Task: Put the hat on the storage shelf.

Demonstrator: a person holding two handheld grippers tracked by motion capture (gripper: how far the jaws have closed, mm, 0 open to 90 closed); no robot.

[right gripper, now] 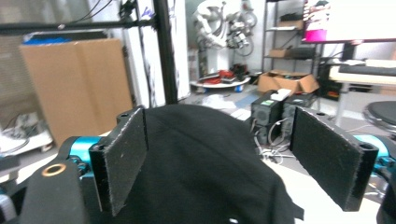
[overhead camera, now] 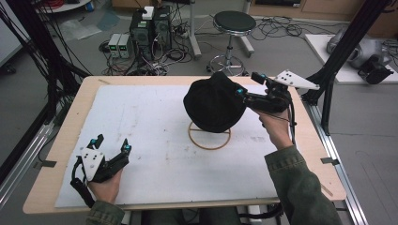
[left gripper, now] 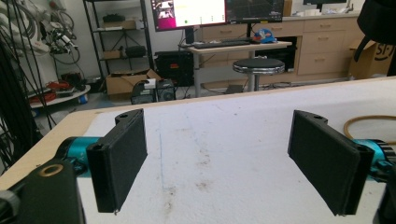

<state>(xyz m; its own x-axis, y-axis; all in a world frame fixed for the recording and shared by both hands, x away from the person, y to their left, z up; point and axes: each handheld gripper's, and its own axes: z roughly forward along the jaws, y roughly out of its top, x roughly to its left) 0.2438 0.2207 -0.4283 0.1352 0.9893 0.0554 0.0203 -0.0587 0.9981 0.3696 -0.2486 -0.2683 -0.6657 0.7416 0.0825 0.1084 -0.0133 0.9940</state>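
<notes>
Already the black hat point(overhead camera: 213, 104) sits on its wire stand point(overhead camera: 209, 136) mid-tabletop point(overhead camera: 61, 136), so placing looks done; right tongs point(overhead camera: 249, 84) are spread around its crown, left tongs point(overhead camera: 111, 143) spread, resting apart; only withdrawing remains

Black hat point(overhead camera: 213, 104) atop wooden ring stand point(overhead camera: 209, 138)

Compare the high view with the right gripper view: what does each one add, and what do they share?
High view alone: the wooden ring base under the black hat, the white mat on the table, and the left gripper, open, resting at the near left.

Right gripper view alone: both pads standing wide with the hat's crown between them, neither pressing on it, plus a cardboard panel behind.

Shared: the hat, the right gripper and the stool.
</notes>
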